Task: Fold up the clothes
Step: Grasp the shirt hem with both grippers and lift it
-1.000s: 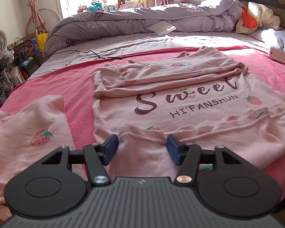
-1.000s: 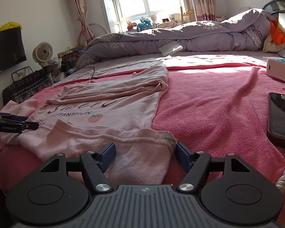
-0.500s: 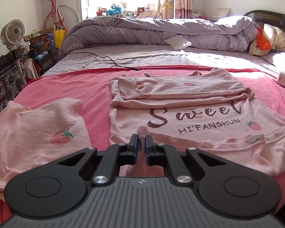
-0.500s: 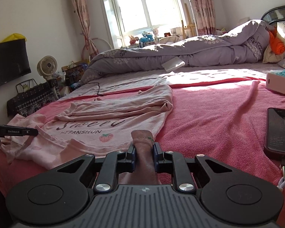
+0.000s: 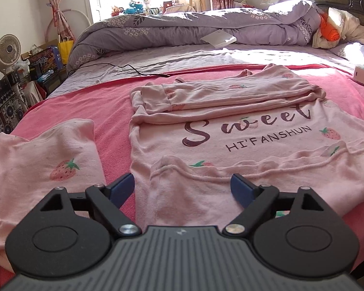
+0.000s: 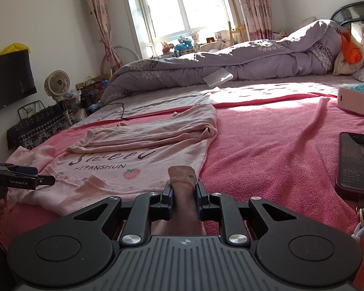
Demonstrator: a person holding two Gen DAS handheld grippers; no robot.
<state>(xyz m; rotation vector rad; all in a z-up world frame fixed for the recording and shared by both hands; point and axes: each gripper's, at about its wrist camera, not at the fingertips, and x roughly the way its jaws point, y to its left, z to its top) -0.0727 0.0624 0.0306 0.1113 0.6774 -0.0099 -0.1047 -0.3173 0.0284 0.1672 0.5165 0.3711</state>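
Pinching shirt hem [image 6: 182, 177], right claw [image 6: 183, 191].

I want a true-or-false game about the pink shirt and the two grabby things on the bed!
1. The right gripper has its jaws shut on a fold of the pink shirt. True.
2. The left gripper is pinching the shirt too. False: its jaws stand wide open with the shirt's edge lying between them.
3. The shirt says "Sweet". True.
4. The phone lies on top of the shirt. False: it lies on the pink blanket, apart from the shirt.
5. A second pink garment with a strawberry lies beside the shirt. True.
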